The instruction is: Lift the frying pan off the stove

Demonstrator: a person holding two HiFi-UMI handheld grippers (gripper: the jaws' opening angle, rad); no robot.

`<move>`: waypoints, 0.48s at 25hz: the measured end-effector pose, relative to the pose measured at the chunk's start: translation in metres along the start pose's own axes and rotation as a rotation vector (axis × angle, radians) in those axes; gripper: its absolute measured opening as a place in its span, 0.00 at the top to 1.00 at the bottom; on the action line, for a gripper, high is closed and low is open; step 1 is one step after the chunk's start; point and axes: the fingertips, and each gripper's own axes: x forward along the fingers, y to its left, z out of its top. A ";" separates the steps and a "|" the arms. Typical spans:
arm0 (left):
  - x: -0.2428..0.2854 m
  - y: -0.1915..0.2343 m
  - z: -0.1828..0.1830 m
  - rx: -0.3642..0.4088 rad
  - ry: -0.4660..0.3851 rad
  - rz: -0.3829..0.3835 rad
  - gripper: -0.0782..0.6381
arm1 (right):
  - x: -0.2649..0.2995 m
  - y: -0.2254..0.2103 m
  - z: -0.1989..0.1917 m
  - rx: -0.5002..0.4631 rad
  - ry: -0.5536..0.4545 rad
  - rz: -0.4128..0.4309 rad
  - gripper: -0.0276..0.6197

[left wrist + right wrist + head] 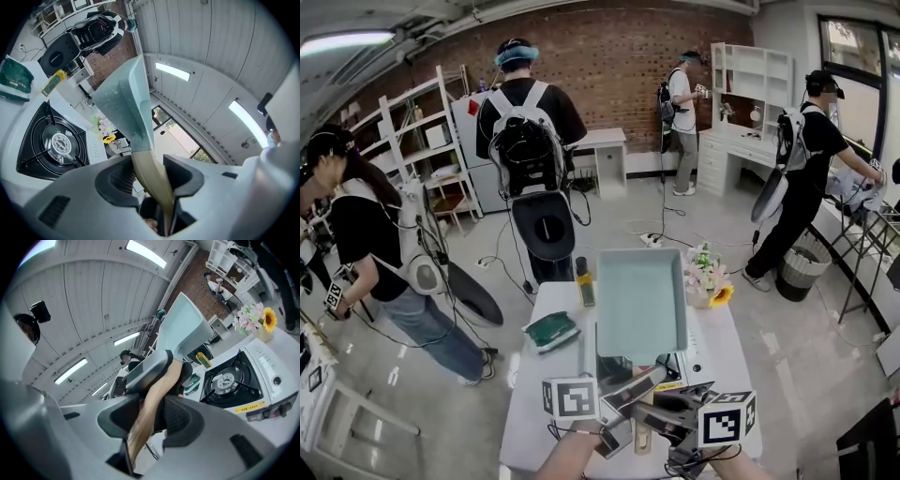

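Teal in a pale shade, the one square frying pan [641, 302] hangs in the air above the white counter [534, 412], clear of the white gas stove [701, 354] beneath it. Its single long wooden handle [152, 183] runs back toward the person and is clamped in two places.

The left tongs [649, 380] grip it nearer the pan. The left gripper view shows the dark ribbed pads [124, 178] pressed against the beige wood. The right tongs [661, 412] grip it farther back, toward the handle's end. The right gripper view shows their two jaws closed on the wood likewise, with the left tongs ahead of them on the same handle. Each tongs carries one marker cube [570, 397], two in all.

The stove has one round burner [61, 143] under a black grate, in plain sight in both gripper views.

Three smaller things share the counter:
- one green pouch [550, 330], left of the pan
- one yellow item with a dark top [585, 281], just beyond the pouch
- one vase of pale flowers [705, 277] with a single sunflower, at the pan's far right corner

Four people stand on the floor around the counter: one at the left [356, 234], one straight ahead with their back turned [525, 131], one far off by a white desk [680, 94] and one at the right [806, 159].
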 end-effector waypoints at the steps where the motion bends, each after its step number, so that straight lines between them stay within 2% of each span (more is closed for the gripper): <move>1: -0.001 -0.002 0.000 0.005 0.000 -0.002 0.65 | 0.000 0.002 0.000 -0.001 -0.002 0.000 0.72; 12: -0.002 -0.014 -0.002 0.026 -0.009 -0.017 0.65 | -0.006 0.011 0.000 -0.025 -0.012 -0.001 0.72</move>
